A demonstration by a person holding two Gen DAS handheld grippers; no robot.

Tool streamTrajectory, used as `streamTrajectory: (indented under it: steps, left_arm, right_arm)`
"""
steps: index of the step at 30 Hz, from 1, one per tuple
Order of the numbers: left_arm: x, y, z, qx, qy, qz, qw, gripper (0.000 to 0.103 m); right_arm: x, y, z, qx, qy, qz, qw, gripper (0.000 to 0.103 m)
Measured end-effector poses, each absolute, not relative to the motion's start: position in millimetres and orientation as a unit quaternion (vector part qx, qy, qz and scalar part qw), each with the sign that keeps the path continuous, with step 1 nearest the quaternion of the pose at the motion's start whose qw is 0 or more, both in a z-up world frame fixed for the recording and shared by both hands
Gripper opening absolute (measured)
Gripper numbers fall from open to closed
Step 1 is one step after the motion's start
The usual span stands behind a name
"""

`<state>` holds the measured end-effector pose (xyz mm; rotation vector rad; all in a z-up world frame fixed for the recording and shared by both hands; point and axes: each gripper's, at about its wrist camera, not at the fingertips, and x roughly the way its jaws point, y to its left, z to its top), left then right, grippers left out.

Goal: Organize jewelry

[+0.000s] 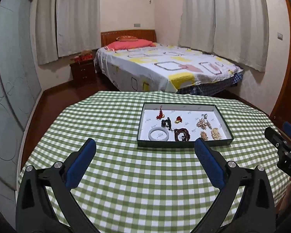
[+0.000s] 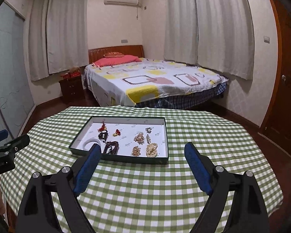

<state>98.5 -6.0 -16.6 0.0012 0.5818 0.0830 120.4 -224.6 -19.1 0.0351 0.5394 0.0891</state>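
Plenty of bare checkered worktop point(image 1: 126, 174) in front of both wide-open grippers — nothing between them and the tray point(image 1: 184, 143). Only hurdle is the tray's low wall; inside, the pieces sit close together — the white bangle point(image 1: 158, 134) just beside the dark beads point(image 1: 181, 135).

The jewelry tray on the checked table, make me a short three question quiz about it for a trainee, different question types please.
1. True or false: the pale bangle lies inside the tray, near its front left corner.
2. Multiple choice: how do the left tongs and right tongs stand? A) both open and holding nothing B) both shut on a necklace C) left shut, right open
3. Fill in: the dark red bead strand lies directly to the ____ of the bangle, seen from the left wrist view.

Key: 1 true; 2 A; 3 right
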Motion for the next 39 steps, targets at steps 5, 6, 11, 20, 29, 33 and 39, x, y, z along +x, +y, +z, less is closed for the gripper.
streamTrajectory:
  steps: [5,6,11,20,29,33,39]
  left_arm:
    - [65,0,4,-0.012,0.260,0.046,0.964,0.099]
    - [59,1,8,-0.015,0.255,0.045,0.966,0.099]
    - [32,2,28,-0.018,0.229,0.045,0.972,0.099]
    - [9,0,42,-0.021,0.207,0.041,0.977,0.099]
    - [6,-1,42,-0.023,0.209,0.034,0.977,0.099]
    - [5,-2,42,-0.025,0.210,0.034,0.977,0.099]
    - [4,-2,42,-0.025,0.211,0.033,0.977,0.099]
  right_arm:
    - [94,-226,-3,0.016,0.247,0.044,0.968,0.085]
    - [89,-226,0,0.016,0.244,0.044,0.969,0.085]
    - [67,-229,11,0.015,0.231,0.044,0.972,0.085]
    - [45,-230,22,0.009,0.209,0.040,0.977,0.085]
    - [39,-228,25,0.007,0.199,0.040,0.979,0.085]
    - [37,-228,25,0.008,0.197,0.039,0.979,0.085]
    - [37,-227,26,0.008,0.197,0.039,0.980,0.085]
